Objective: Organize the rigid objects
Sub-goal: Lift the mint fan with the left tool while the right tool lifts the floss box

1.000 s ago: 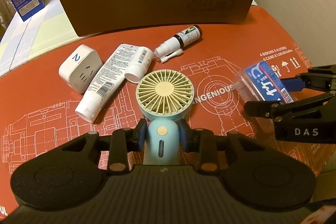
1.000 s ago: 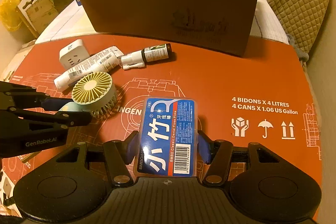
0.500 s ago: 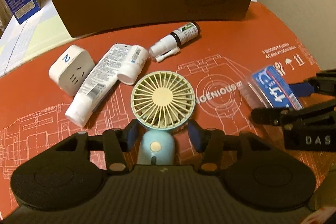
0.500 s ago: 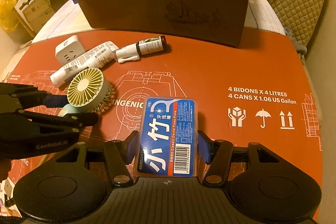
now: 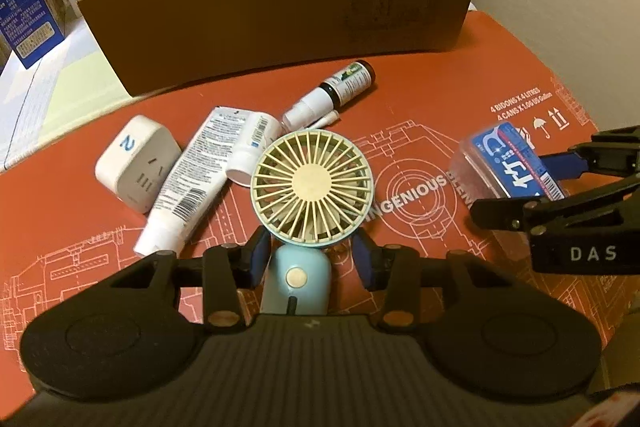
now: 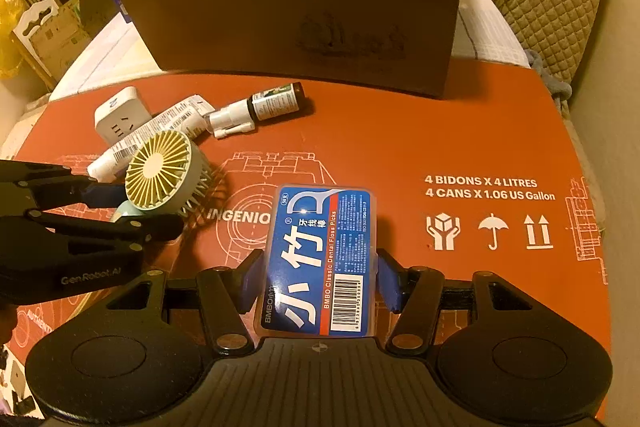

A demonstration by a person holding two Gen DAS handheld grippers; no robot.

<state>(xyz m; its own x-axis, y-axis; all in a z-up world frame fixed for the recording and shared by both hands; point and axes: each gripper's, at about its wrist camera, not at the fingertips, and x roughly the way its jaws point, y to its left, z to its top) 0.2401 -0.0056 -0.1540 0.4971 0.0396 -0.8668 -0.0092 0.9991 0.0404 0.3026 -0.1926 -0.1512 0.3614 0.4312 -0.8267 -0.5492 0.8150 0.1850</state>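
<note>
Your left gripper (image 5: 312, 261) is closing on the pale-blue handle of the small fan (image 5: 313, 187) at lower centre of the left view; its blue pads flank the handle with narrow gaps, not yet pressing. Your right gripper (image 6: 318, 277) is clamped on the flat, glossy blue floss-pick box (image 6: 320, 259), low centre of the right view. The fan's head is a round, ribbed cream grille.

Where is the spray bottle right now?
In both wrist views the spray bottle lies on its side on the orange sheet, between the brown box and the fan, right of the white tube.
</note>
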